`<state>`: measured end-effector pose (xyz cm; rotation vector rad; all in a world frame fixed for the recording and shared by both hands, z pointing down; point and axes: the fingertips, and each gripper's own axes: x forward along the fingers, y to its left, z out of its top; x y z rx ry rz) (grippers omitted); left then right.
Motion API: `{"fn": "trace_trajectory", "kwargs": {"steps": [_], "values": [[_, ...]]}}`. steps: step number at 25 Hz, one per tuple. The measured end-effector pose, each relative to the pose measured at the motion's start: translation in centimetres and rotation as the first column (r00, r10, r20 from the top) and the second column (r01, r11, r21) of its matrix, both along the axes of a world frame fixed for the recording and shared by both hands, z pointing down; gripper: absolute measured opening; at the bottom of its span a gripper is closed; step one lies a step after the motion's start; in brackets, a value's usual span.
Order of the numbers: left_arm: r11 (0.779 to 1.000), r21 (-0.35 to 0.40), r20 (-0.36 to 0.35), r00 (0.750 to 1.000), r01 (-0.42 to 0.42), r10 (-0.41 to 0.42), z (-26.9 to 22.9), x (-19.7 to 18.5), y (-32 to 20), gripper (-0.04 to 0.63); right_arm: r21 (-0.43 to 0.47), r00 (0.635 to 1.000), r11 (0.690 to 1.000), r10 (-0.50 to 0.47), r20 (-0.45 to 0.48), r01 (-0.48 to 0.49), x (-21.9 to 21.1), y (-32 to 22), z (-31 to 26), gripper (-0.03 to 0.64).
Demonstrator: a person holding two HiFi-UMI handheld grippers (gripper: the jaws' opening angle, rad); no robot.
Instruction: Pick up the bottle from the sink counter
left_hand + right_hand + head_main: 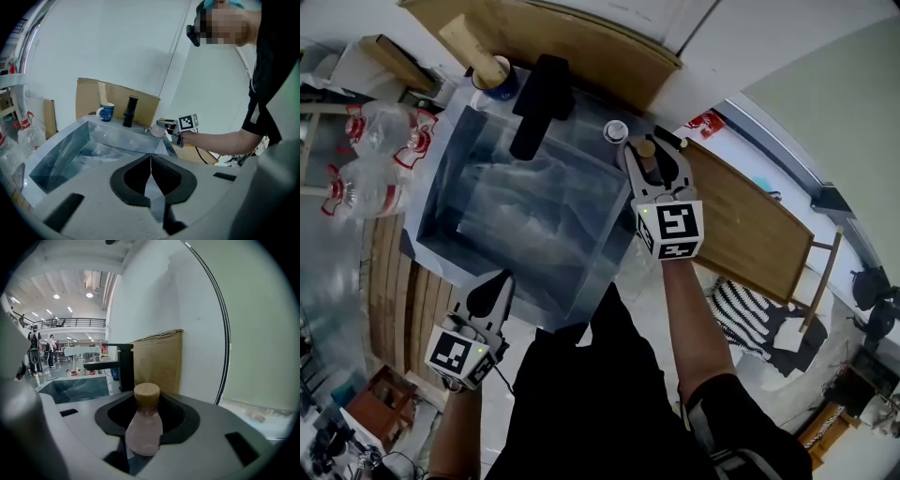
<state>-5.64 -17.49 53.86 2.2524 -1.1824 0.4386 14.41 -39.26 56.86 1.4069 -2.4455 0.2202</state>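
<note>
Pink, with a wooden cap, the bottle point(144, 427) stands upright between the fingers point(179, 423) of your right gripper point(652, 159), and they pinch it at the belly. Only the right gripper view shows that contact plainly. From your head camera you see little more than the cap between the gripper's two arms. That view does place the bottle, though: it is at the far right corner of the sink point(455, 178), on the bench point(414, 220) side of the rim. It is just beside a small white round thing point(616, 131) and near the black tap point(539, 103). Whether its base rests on the bench or hangs clear of it, no view lets you tell.

The left gripper view gives the side-on look the others lack: the bottle upright in the gripper at the sink's corner, with your forearm point(220, 140) about level behind it. Your left gripper point(151, 161) hangs at the near edge of the sink, well apart from the bottle. Its fingers point(172, 180) are pressed together with nothing between them.

A blue mug point(499, 82) stands left of the tap, in front of a sheet of cardboard point(581, 47). Clear plastic bottles point(380, 141) with red labels lie left of the sink, plain only from above.
</note>
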Motion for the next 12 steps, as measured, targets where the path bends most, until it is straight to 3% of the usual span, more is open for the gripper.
{"fn": "trace_trajectory", "kwargs": {"steps": [12], "values": [[1.000,-0.020,-0.008,1.000,-0.010,0.010,0.20,0.13,-0.05,0.020,0.013,1.000,1.000,0.000,0.006,0.000,-0.08,0.04,-0.28,0.135]]}}
